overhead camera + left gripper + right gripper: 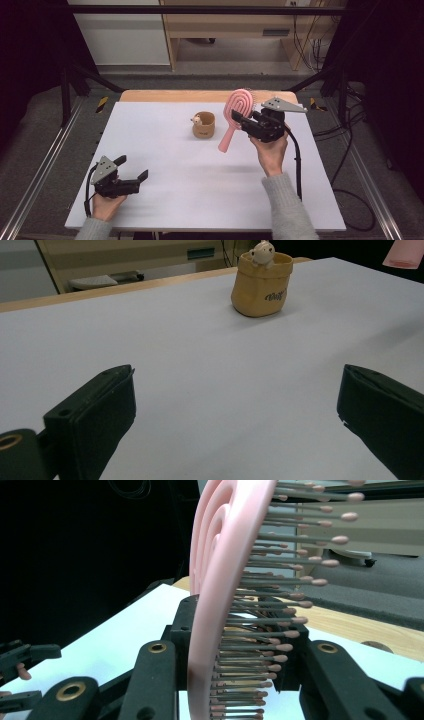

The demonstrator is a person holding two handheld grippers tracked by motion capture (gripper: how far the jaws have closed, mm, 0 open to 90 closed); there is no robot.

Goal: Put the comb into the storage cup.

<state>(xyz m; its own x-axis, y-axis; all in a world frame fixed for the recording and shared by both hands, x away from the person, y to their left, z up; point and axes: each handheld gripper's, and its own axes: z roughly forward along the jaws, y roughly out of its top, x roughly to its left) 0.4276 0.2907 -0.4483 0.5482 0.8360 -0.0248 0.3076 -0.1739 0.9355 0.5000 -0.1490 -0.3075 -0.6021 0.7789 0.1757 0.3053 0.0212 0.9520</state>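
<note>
A pink hairbrush (235, 114) hangs above the white table, handle slanting down to the left. My right gripper (240, 118) is shut on the brush's head, held up at the table's right. From the right gripper view the brush (220, 595) stands edge-on between the black jaws, bristles pointing right. A tan sack-shaped cup (204, 125) with a small animal figure on its rim stands at the table's middle back, left of the brush handle. My left gripper (135, 168) stays low at the front left, open with nothing between its fingers; the cup (262, 284) lies well ahead of it.
The white table sheet (165, 165) has a wooden edge at the back. Black frame bars and metal rails run along both sides. A wooden desk and trailing cables sit beyond the table.
</note>
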